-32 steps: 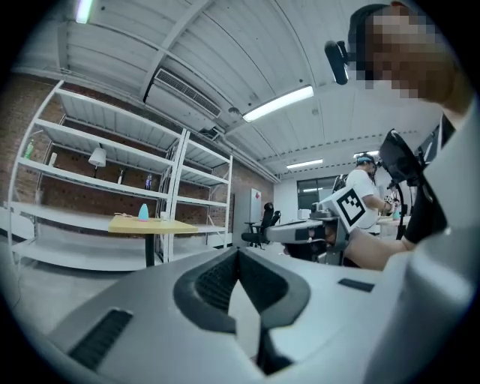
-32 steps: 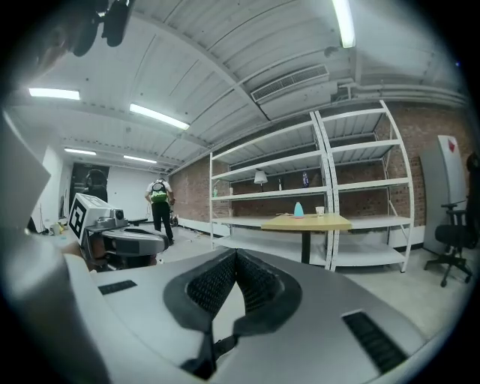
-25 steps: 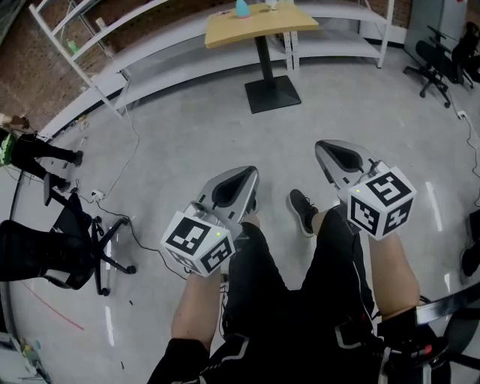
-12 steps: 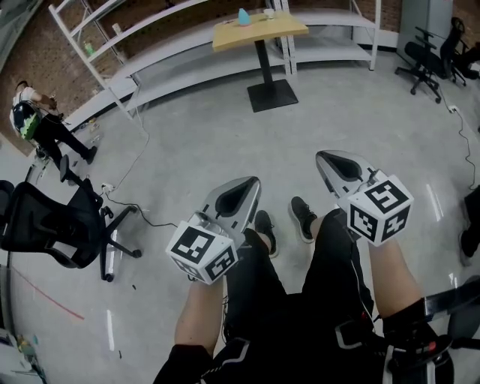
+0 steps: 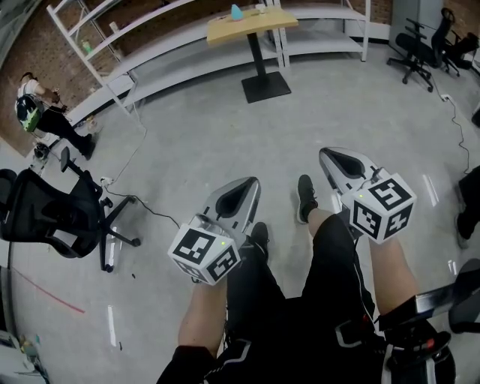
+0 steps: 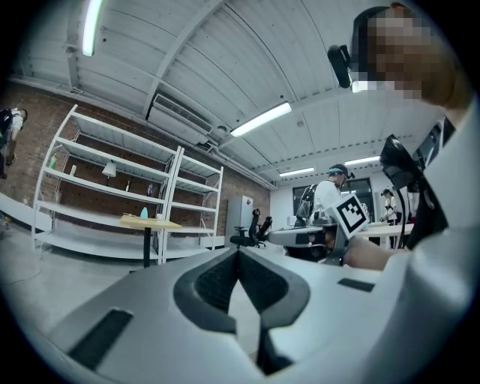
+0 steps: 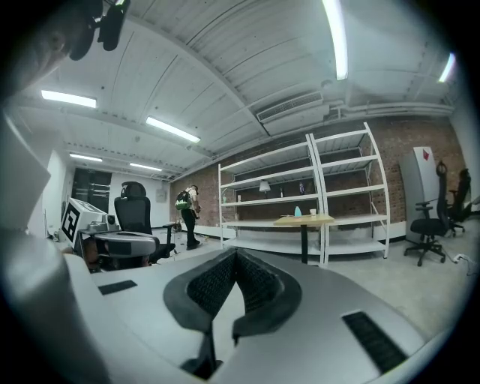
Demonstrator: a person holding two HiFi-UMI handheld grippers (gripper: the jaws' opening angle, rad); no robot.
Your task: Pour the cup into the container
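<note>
A small wooden table (image 5: 251,26) stands far ahead on a black pedestal. On it are a light-blue container (image 5: 237,11) and a small white cup (image 5: 262,7), both tiny at this distance. My left gripper (image 5: 251,184) and right gripper (image 5: 327,154) are held level over the floor, well short of the table, both shut and empty. In the left gripper view the shut jaws meet at the gripper's tip (image 6: 238,252), and the table (image 6: 150,223) is far off to the left. The right gripper view shows that gripper (image 7: 236,253) shut, with the table (image 7: 304,220), container (image 7: 297,211) and cup (image 7: 313,212) far ahead.
White shelving racks (image 5: 150,45) run behind the table. A black office chair (image 5: 45,214) and floor cables (image 5: 139,210) lie to my left, where a person (image 5: 41,112) stands near the brick wall. More chairs (image 5: 416,49) stand at the far right. My own legs and shoes are below.
I have walked forward: the floor and the black chair at left have slid past, and one shoe has stepped ahead. Both grippers keep their pose and stay shut.
</note>
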